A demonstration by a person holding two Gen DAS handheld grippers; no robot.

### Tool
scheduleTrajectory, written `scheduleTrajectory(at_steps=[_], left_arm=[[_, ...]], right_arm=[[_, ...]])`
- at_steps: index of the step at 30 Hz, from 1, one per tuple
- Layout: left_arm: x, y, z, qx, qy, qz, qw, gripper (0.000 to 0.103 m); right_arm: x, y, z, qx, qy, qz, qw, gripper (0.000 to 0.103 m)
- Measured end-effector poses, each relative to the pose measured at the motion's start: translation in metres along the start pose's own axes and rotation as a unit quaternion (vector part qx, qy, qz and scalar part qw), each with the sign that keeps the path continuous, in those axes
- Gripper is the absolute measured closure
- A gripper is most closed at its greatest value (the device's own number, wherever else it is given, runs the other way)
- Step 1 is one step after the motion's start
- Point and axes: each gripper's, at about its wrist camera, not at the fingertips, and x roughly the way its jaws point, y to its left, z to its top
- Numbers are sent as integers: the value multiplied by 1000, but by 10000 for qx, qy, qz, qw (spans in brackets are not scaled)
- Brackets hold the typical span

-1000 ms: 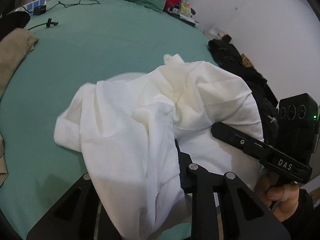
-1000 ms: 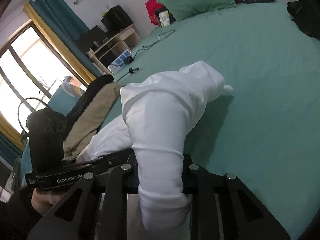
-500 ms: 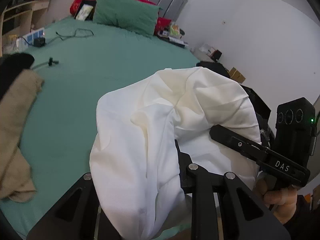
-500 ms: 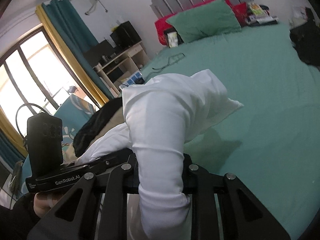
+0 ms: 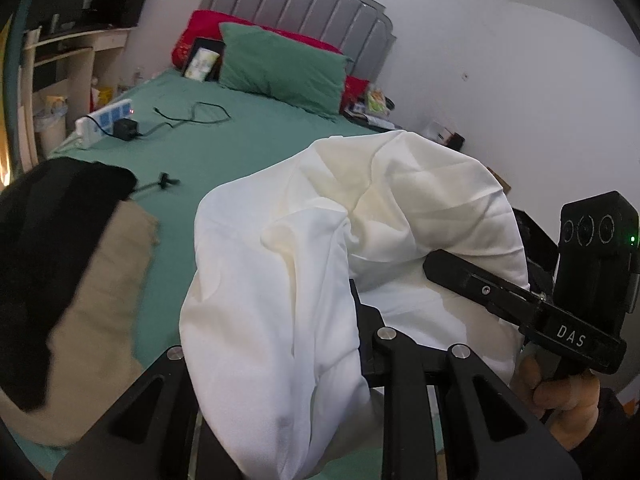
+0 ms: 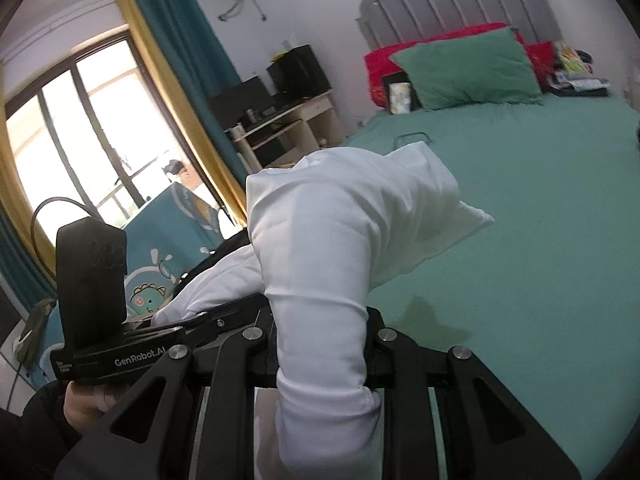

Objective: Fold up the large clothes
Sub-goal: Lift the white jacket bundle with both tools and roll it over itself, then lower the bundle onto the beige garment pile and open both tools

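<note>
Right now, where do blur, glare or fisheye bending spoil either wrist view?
Left wrist view: the black and tan clothes at left are smeared, while the white garment is sharp. Right wrist view: the window is blown out, the headboard bows, and the green pillow is slightly soft.

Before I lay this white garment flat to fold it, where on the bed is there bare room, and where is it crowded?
Bare green sheet lies in the bed's middle, between the green pillow and the lifted white garment. Crowded: the black and tan clothes at the left edge, the power strip and cable beyond them, and clutter beside the pillow.
</note>
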Motion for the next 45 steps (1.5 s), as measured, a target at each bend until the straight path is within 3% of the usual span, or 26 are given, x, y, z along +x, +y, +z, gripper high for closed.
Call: scheduleTrajectory(at_steps=[6, 16, 22, 24, 27, 29, 32, 36, 42, 45], left_arm=[[-7, 36, 22, 99, -95, 181, 9997, 79], [29, 91, 31, -58, 16, 375, 9993, 79], [77, 116, 16, 158, 586, 617, 9962, 78], [92, 127, 5, -25, 823, 687, 9942, 76], [116, 139, -14, -92, 1303, 1154, 9847, 69], [118, 136, -18, 53, 1269, 1205, 9846, 67], [117, 136, -16, -1, 1286, 1218, 9842, 64], [104, 128, -16, -85, 1146, 1427, 9831, 62], [62, 111, -9, 16, 436, 1772, 9832, 61], [70, 124, -12, -136, 667, 1918, 9791, 51]], right_arm=[[29, 9, 5, -146, 6, 224, 9996, 81], [87, -4, -1, 86, 145, 452, 9988, 81], [124, -34, -33, 646, 407, 557, 9955, 81], [137, -45, -47, 841, 644, 512, 9931, 81], [157, -65, -73, 1233, 1144, 437, 9848, 80], [164, -83, -90, 1694, 1371, 450, 9749, 73], [162, -98, -93, 2063, 1409, 571, 9666, 72], [151, -90, -84, 1812, 1498, 242, 9717, 63], [130, -83, -72, 1494, 1452, -344, 9774, 51], [121, -79, -67, 1141, 1537, -759, 9786, 39]])
